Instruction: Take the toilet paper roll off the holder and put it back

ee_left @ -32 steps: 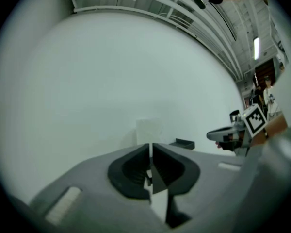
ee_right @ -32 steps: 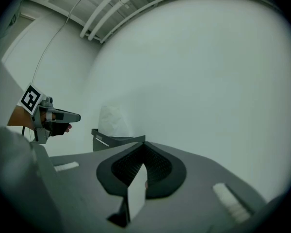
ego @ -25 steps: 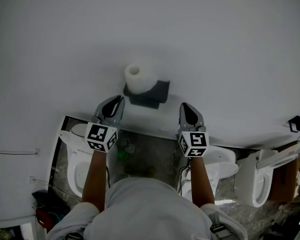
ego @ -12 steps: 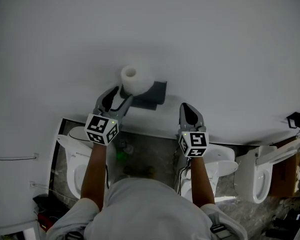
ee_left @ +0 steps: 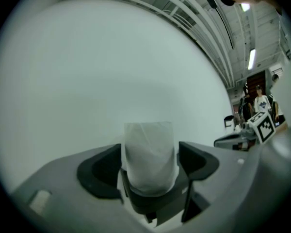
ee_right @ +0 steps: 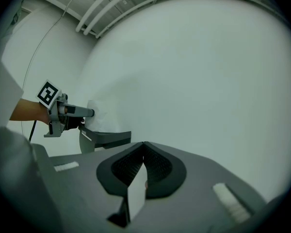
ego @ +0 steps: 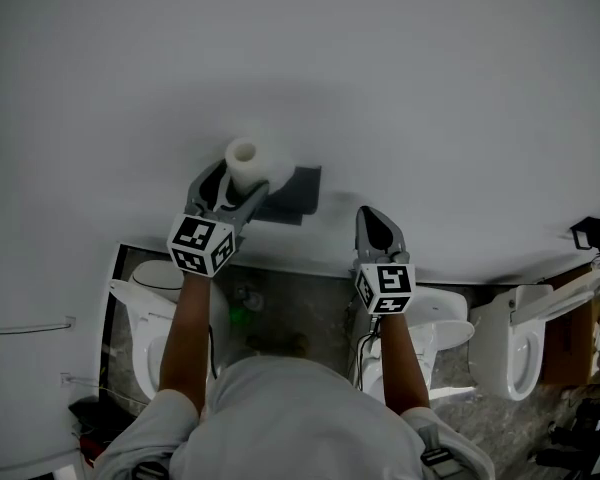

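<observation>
Right gripper (ee_right: 143,153): closed, nothing between the jaws, pointing at the bare wall to the right of the holder. Best kept apart from the work.
Left gripper (ego: 236,186): jaws wide apart, just been opening, one on each side of the roll. No firm press visible yet.
Step in hand: probably closing on the roll. Centre the pads on the middle of its round side and close gently. Then lift straight up off the holder, without tilting.
Risk: too hard a squeeze likely to crush the soft paper. A grip on the outer sheet alone likely to unwind it.
Roll (ee_left: 149,149): standing upright on the holder, close to the wall, between the left jaws. White cylinder, soft and a little wrinkled on the side, with a hollow core open at the top.
Holder (ego: 294,190): dark, boxy, with flat edges, fixed to the wall. Looks hard and smooth.
Wall (ego: 400,68): plain pale surface, matt, without marks.
</observation>
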A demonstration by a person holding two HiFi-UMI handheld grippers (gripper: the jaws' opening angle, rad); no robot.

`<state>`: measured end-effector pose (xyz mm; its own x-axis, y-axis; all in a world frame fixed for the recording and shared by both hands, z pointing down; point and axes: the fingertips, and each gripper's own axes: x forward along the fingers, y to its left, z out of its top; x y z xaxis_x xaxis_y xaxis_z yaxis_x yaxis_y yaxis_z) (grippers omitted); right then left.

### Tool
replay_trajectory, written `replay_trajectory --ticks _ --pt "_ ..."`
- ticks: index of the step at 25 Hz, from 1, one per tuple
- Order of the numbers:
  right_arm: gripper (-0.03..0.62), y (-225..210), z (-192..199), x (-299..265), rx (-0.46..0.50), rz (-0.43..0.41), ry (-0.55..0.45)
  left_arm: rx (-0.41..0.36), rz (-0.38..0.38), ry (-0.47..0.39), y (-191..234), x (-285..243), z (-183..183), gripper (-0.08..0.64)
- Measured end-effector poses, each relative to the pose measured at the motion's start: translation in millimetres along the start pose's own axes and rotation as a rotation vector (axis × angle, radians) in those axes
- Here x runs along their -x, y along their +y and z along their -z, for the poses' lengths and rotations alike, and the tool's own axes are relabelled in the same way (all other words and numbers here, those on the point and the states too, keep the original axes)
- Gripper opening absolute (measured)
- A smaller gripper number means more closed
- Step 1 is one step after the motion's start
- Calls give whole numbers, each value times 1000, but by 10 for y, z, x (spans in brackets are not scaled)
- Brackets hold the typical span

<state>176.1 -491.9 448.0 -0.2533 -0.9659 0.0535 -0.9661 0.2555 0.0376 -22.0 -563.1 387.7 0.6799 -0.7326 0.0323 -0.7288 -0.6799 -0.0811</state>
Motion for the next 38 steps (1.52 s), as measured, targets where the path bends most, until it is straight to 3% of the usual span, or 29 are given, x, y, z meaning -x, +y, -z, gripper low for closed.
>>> replay_trajectory --ticks 10,16,23,38 --pt "-2 -99 70 -73 0 17 20 4 7 4 73 -203 58 368" --pt "-2 -134 91 -121 0 24 25 8 20 -2 70 -270 73 319" --pt "-2 -78 66 -130 1 23 19 -5 32 0 57 -254 59 316" --pt "-2 1 33 -12 5 14 12 -13 46 -58 4 -126 -342 316"
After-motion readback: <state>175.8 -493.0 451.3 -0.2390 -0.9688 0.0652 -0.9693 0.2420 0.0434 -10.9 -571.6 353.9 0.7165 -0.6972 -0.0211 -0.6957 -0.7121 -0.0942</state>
